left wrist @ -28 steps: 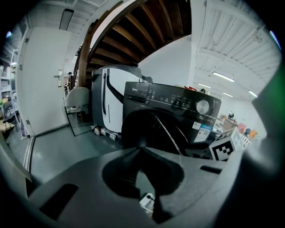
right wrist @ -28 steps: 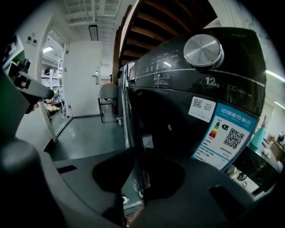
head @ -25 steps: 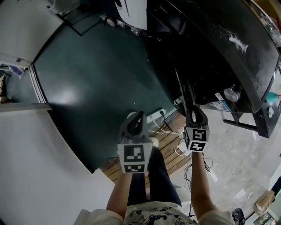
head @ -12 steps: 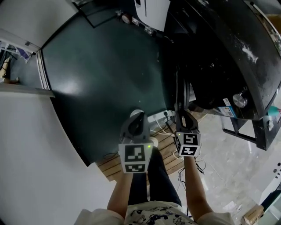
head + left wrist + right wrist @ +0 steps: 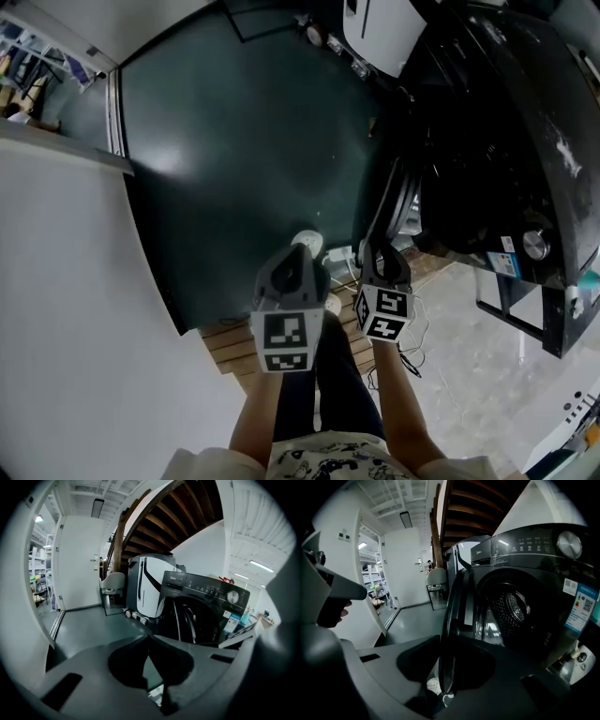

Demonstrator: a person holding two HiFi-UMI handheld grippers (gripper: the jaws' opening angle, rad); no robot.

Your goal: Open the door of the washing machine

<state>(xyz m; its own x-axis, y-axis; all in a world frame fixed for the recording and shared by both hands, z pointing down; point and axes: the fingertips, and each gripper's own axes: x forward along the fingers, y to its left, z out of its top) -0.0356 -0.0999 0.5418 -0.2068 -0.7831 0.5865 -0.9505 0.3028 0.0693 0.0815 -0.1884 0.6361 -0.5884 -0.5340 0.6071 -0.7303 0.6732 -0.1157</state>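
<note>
Dark green floor (image 5: 234, 141) across the upper left and centre of the head view, with a white wall (image 5: 75, 328) down the left side. Black front-loading washing machine (image 5: 525, 122) filling the upper right, top panel slanting toward the right edge. White appliance (image 5: 380, 28) just beside it at the top edge. Wooden slatted platform (image 5: 230, 342) below centre, under the person's feet.

Round door (image 5: 389, 206) of the machine swung well away from the front, seen edge-on just right of centre, running down toward the right tool (image 5: 378, 255). Open mouth and perforated drum (image 5: 511, 609) plain to see right of centre in the right tool's view.

Right tool at the door's lower rim, jaws opening, with the rim upright between them and filling the gap, pads touching on both sides as far as can be told. Left tool (image 5: 298, 251) just left of it at lower centre, jaws pressed together at the tips, nothing between them, apart from the door and pointing over the floor.

Silver dial (image 5: 569, 543) at the upper right of the control panel.
</note>
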